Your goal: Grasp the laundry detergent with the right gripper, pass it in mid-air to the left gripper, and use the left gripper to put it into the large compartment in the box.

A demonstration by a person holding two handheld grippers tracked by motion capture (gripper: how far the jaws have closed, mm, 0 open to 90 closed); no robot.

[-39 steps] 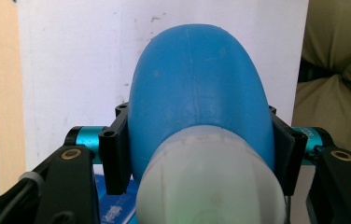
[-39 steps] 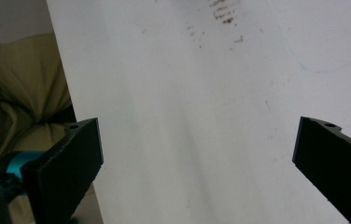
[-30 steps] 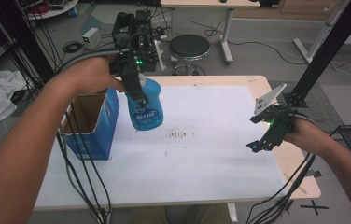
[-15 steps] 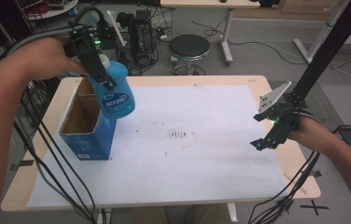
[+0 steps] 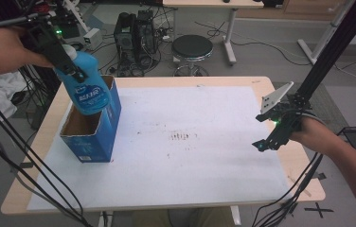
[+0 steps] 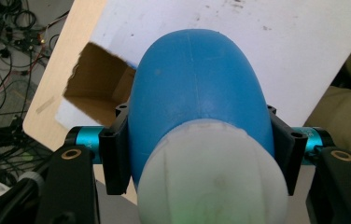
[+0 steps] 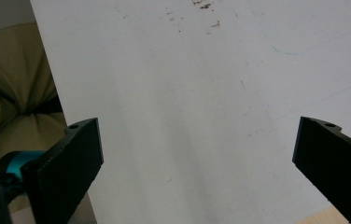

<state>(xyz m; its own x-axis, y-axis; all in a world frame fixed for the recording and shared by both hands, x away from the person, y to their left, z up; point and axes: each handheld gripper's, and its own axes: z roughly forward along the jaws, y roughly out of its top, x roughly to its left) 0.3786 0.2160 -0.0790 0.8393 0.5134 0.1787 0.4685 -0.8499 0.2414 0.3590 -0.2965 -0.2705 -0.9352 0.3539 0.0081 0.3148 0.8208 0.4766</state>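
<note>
While your left gripper [image 5: 67, 59] pinches it just below the cap, the blue bottle [image 5: 88, 90] hangs tilted in the air over the open top of the blue cardboard box [image 5: 101, 137], its rounded base lowest and overlapping the box's mouth in the high view. It is a smooth, bright blue plastic bottle with a white cap [image 6: 211, 175] and a printed label on its side; a faint seam runs down the middle of its body. In the left gripper view the bottle [image 6: 197, 93] sits squarely between your two black jaws, one pressed against each flank at the shoulder, with the cap nearest the camera and the body pointing away toward the brown inside of the box [image 6: 96, 86]. The box stands upright at the left edge of the white sheet [image 5: 200, 161] covering the table [image 5: 304, 175]. Your right gripper [image 5: 267, 137] hovers over the sheet's far right side, well apart from the bottle, its jaws spread wide with nothing between them.
</note>
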